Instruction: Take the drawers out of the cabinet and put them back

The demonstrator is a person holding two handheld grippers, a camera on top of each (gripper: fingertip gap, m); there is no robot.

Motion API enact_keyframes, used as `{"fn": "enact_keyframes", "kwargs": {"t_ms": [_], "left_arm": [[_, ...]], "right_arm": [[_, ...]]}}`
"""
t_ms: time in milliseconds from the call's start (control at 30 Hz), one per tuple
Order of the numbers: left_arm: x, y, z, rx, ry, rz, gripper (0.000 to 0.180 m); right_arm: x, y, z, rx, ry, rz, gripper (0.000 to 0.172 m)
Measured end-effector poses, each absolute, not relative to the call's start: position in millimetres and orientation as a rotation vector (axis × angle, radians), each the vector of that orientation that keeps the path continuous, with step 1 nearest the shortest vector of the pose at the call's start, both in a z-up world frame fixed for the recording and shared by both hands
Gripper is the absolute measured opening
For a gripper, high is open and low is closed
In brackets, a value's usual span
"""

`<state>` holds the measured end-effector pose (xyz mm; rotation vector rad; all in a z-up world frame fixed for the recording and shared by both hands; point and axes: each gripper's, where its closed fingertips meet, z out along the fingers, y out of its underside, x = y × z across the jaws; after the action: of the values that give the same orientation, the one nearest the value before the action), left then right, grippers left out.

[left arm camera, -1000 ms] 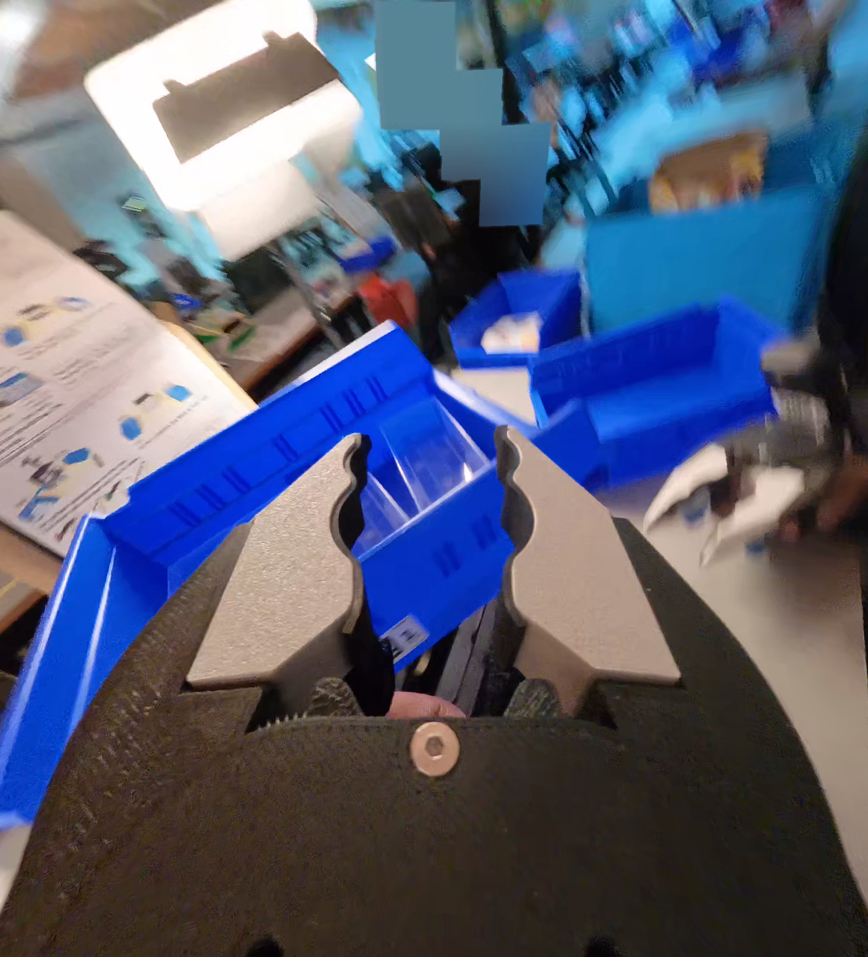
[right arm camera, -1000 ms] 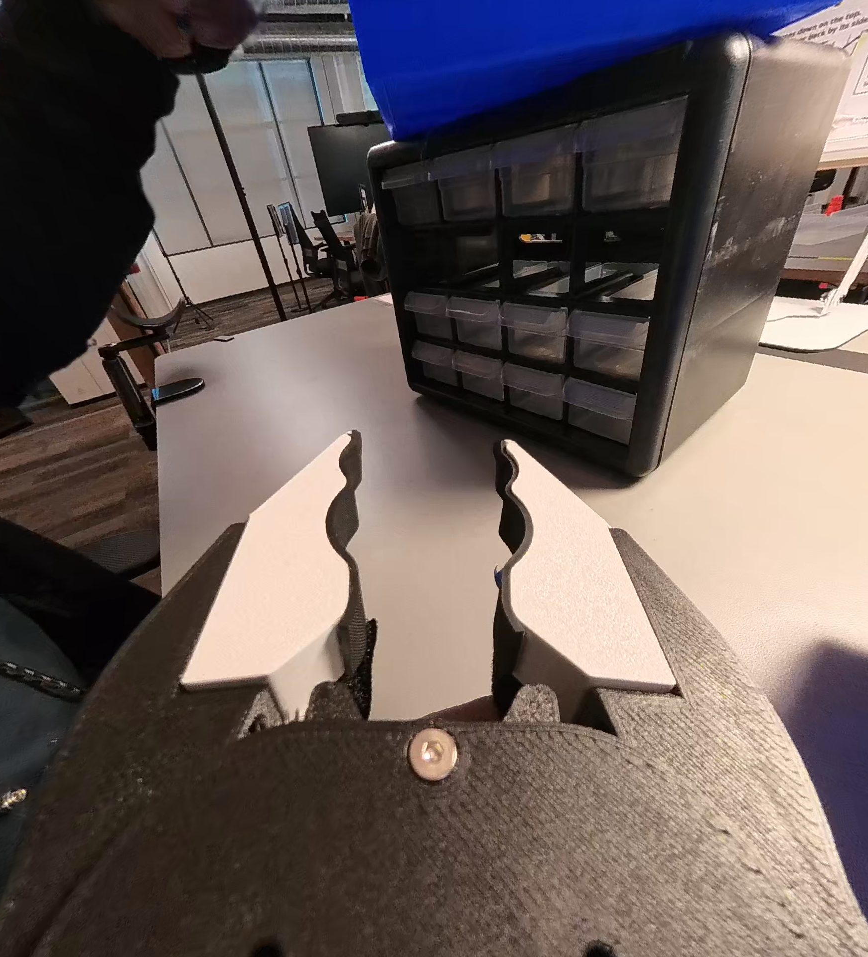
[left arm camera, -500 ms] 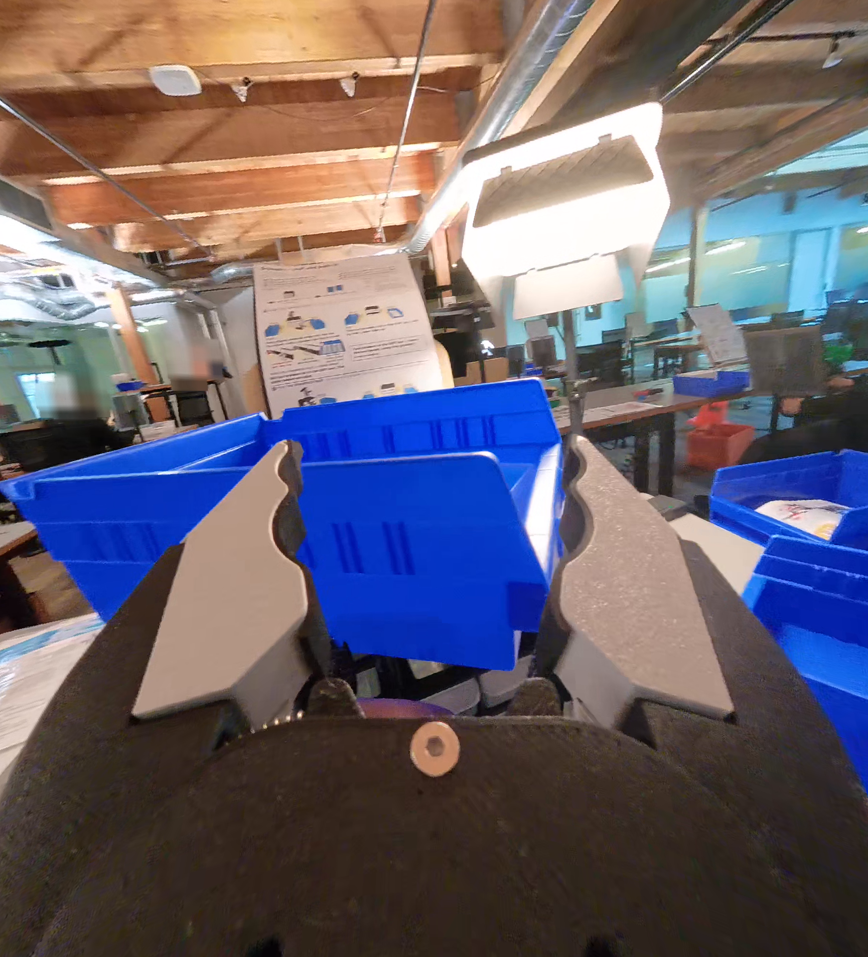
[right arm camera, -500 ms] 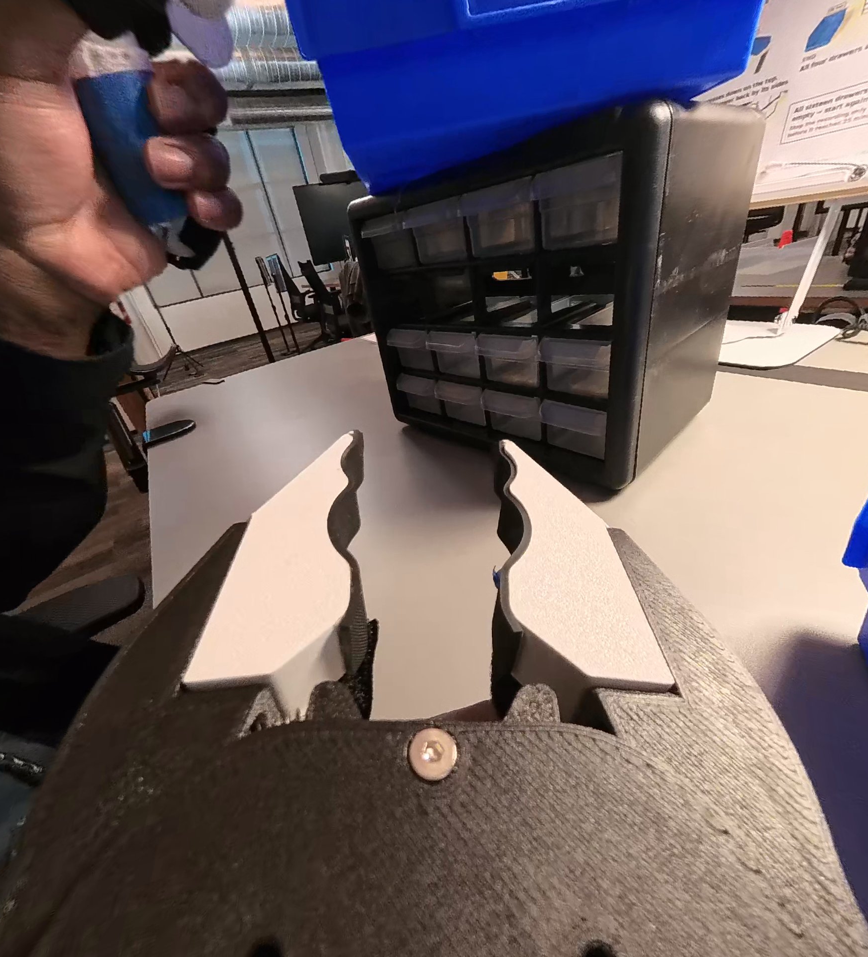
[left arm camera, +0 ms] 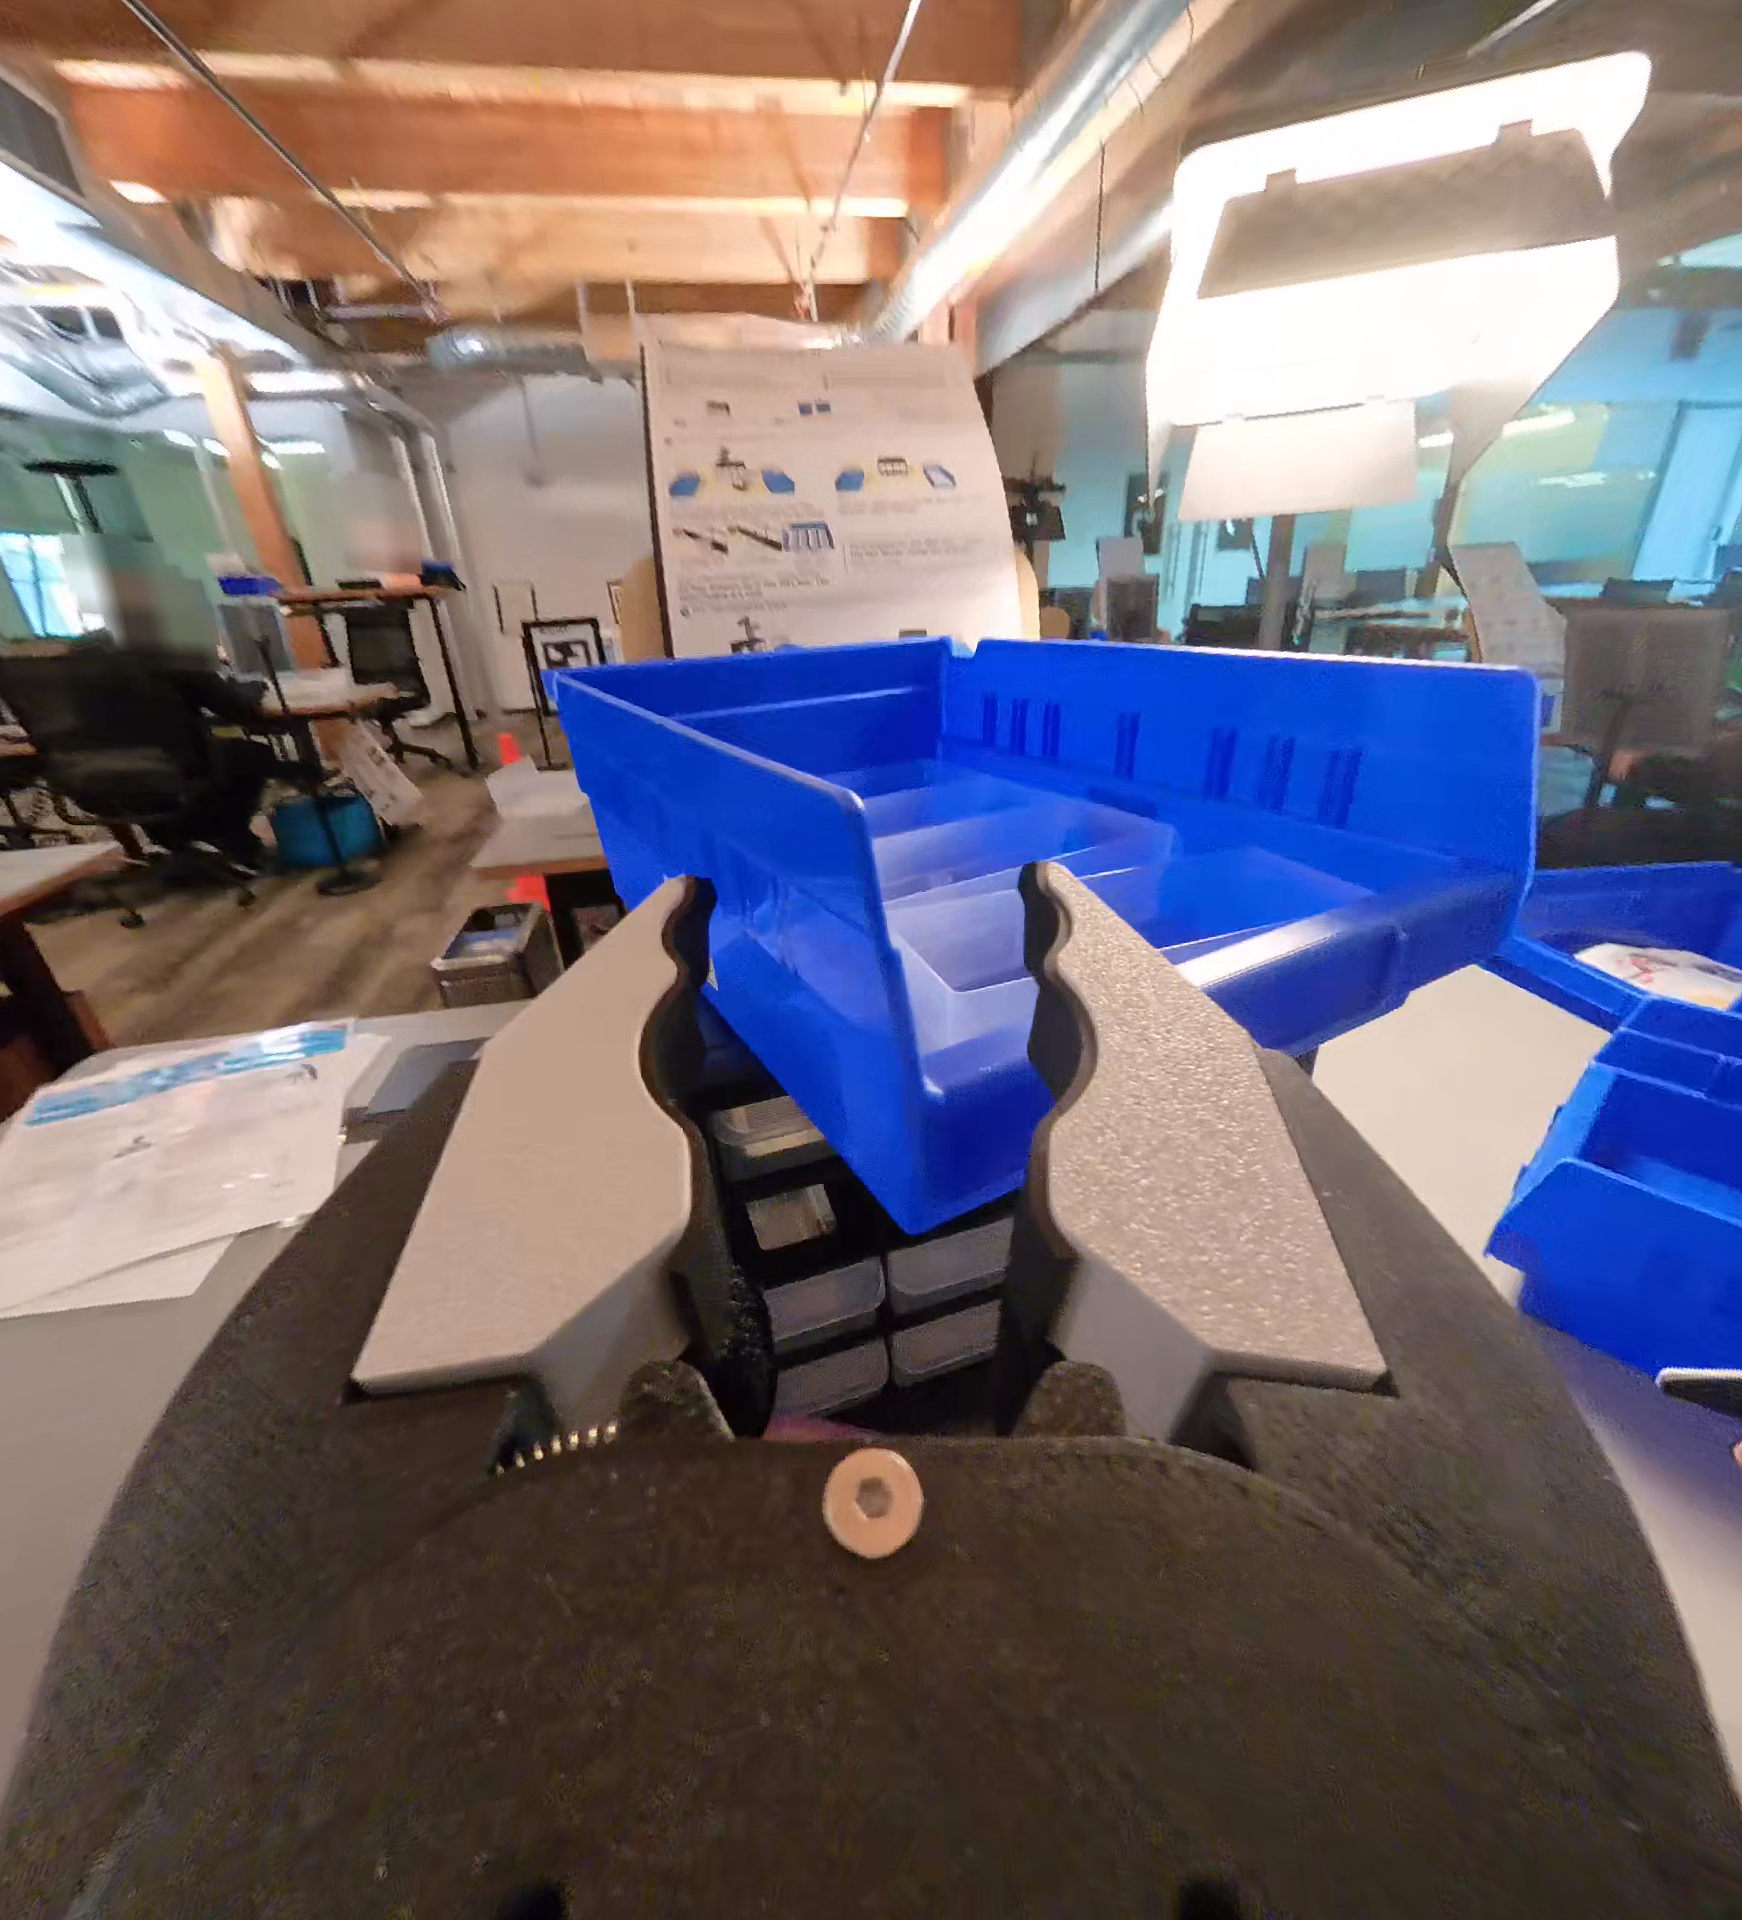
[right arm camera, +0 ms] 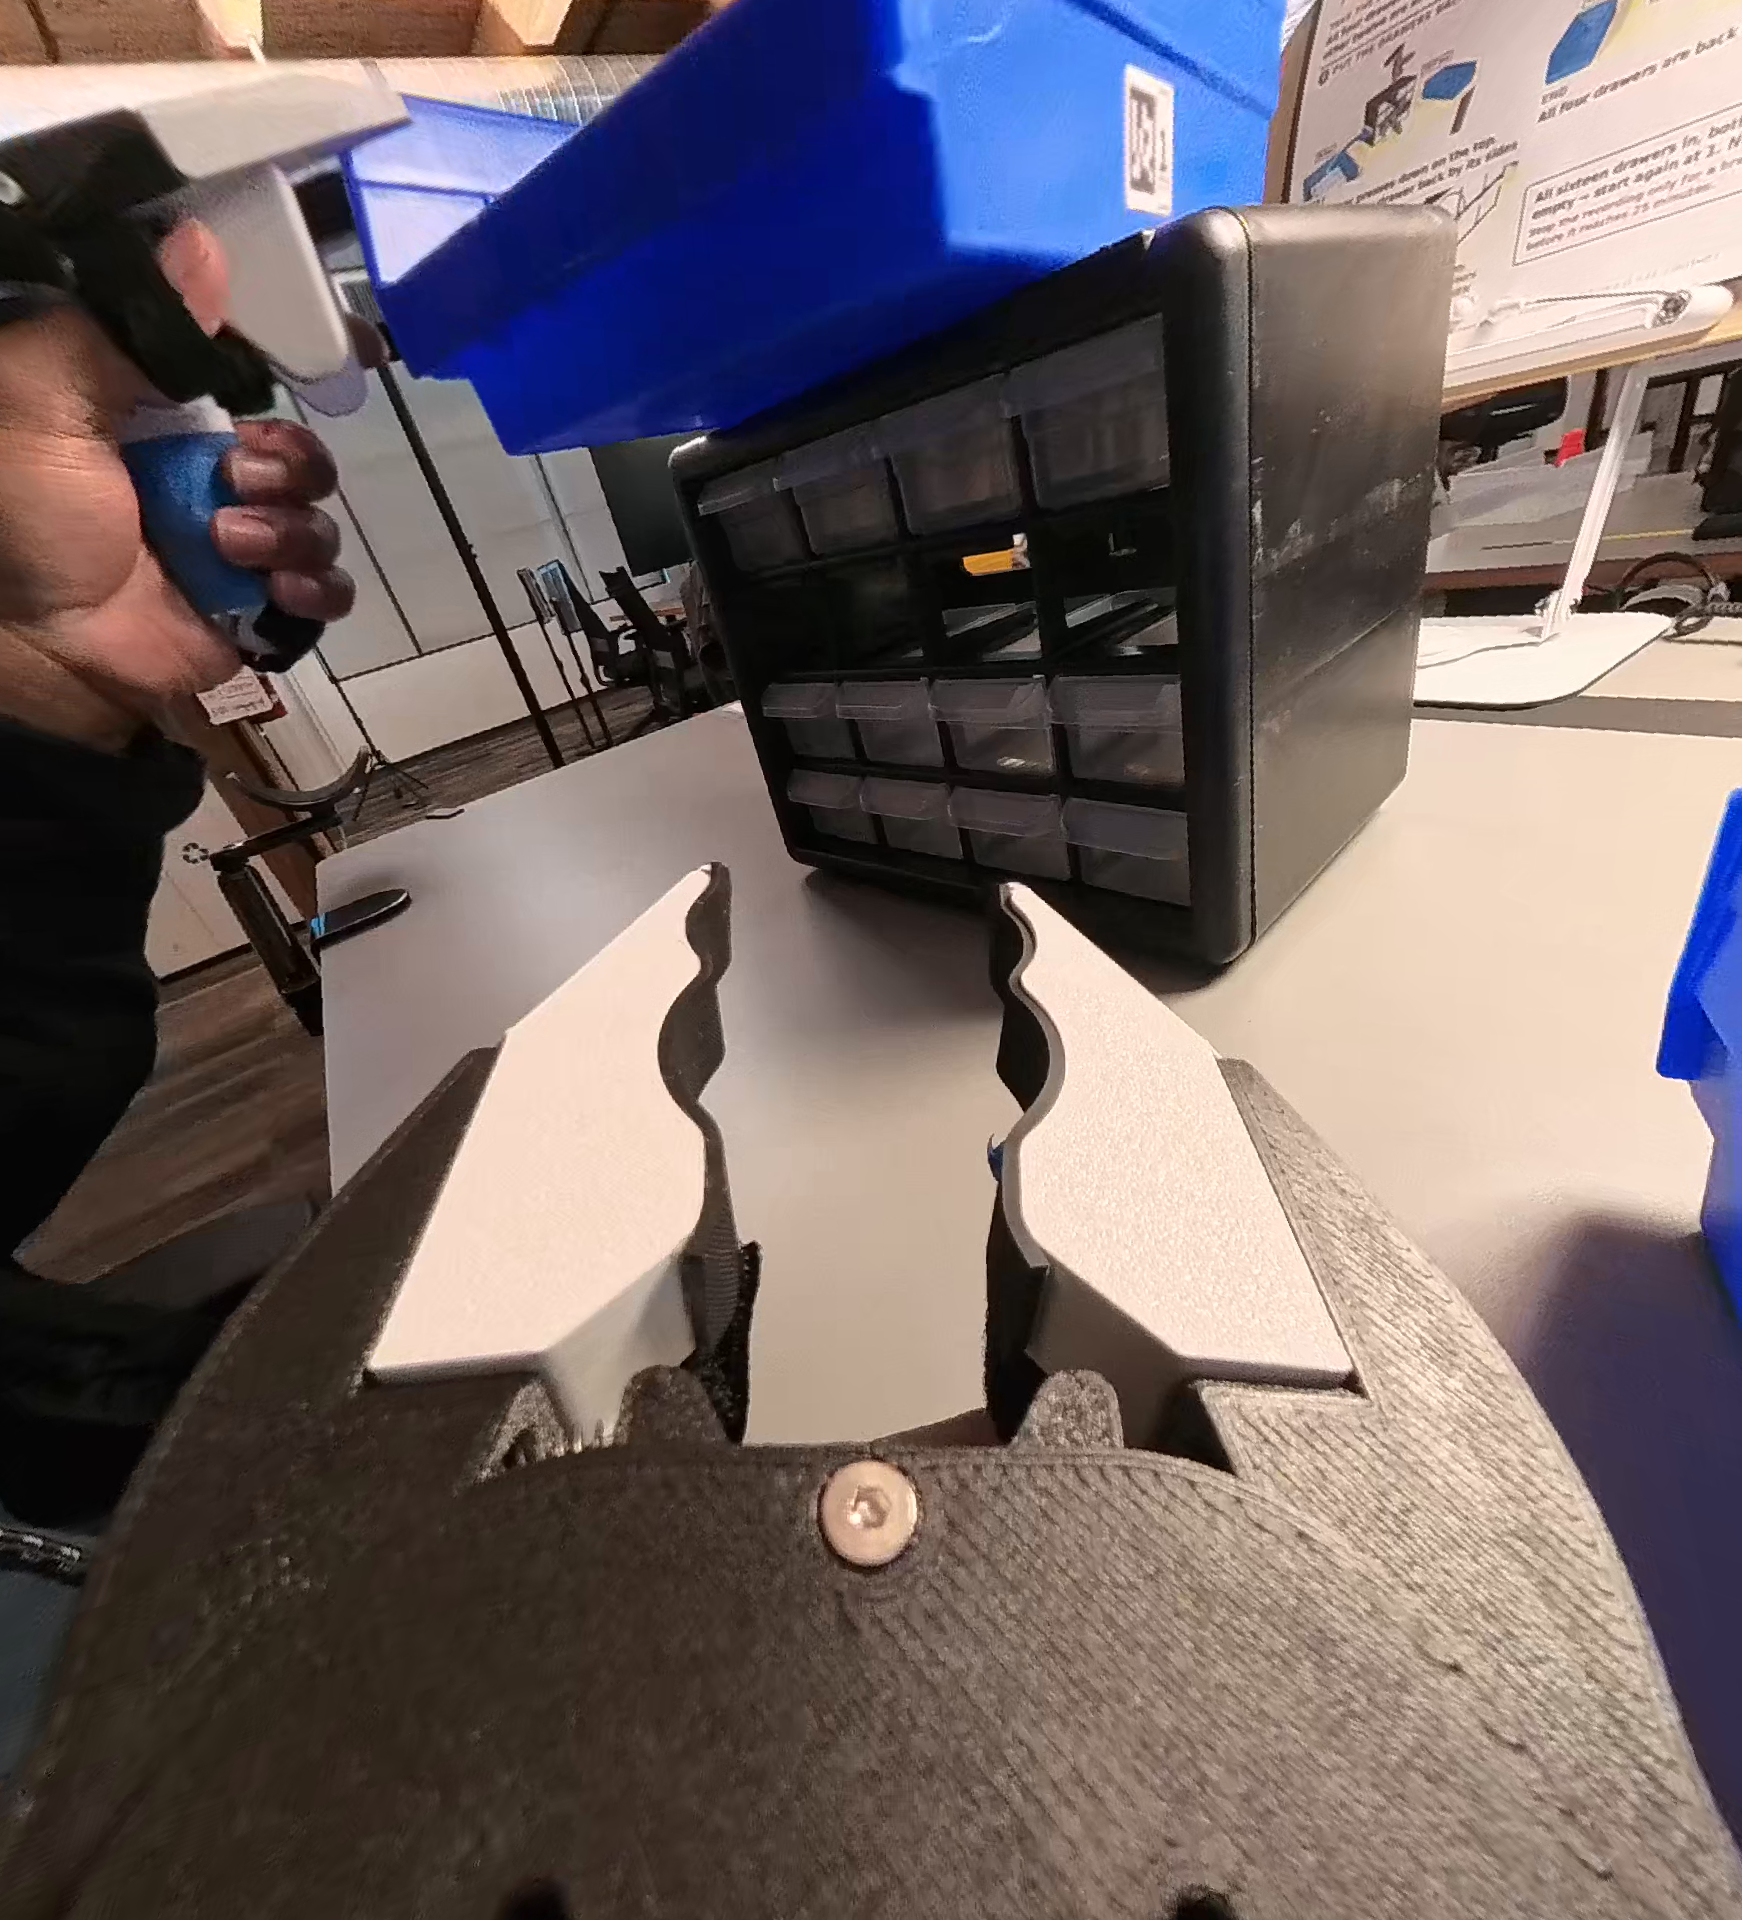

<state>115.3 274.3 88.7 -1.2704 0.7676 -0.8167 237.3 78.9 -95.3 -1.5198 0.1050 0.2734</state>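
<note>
Now | left gripper [left arm camera: 856,894] straddles blue bin [left arm camera: 1210,769] wall atop cabinet [right arm camera: 1314,540], grasp unclear | right gripper [right arm camera: 856,904] released, cabinet beyond

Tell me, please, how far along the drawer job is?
Done: the second row of the cabinet stands empty; clear drawers lie in the blue bin tilted on top. In hand: the left gripper straddles the bin's wall; the right gripper is open, empty. Left: returning those drawers.

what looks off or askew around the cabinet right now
The blue bin on top of the black cabinet sits tilted, its left end overhanging toward the left gripper, with clear drawers inside. The cabinet's second row has empty slots. Whether the gripper clamps the bin is unclear.
</note>
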Motion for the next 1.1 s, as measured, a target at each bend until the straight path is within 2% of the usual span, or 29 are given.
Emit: {"fn": "enact_keyframes", "kwargs": {"t_ms": [67, 100, 233, 333, 500, 833, 1100], "left_arm": [[121, 282, 86, -1.289, 0.787, -0.830, 0.058], [124, 286, 86, -1.289, 0.791, -0.832, 0.048], [128, 297, 89, -1.271, 0.811, -0.815, 0.032], [118, 312, 93, -1.239, 0.773, -0.727, 0.007], [107, 338, 93, -1.212, 0.742, -0.637, 0.001], [48, 367, 115, -1.124, 0.644, -0.833, 0.000], [-37, 411, 107, -1.169, 0.506, -0.882, 0.000]], "right_arm": [[239, 80, -96, -1.524, 0.115, 0.272, 0.052], [239, 80, -96, -1.525, 0.115, 0.270, 0.052], [239, 78, -95, -1.516, 0.111, 0.248, 0.051], [239, 78, -94, -1.511, 0.109, 0.237, 0.050], [239, 77, -93, -1.508, 0.104, 0.218, 0.048], [239, 76, -93, -1.504, 0.104, 0.221, 0.047], [239, 76, -93, -1.505, 0.106, 0.229, 0.047]]}}
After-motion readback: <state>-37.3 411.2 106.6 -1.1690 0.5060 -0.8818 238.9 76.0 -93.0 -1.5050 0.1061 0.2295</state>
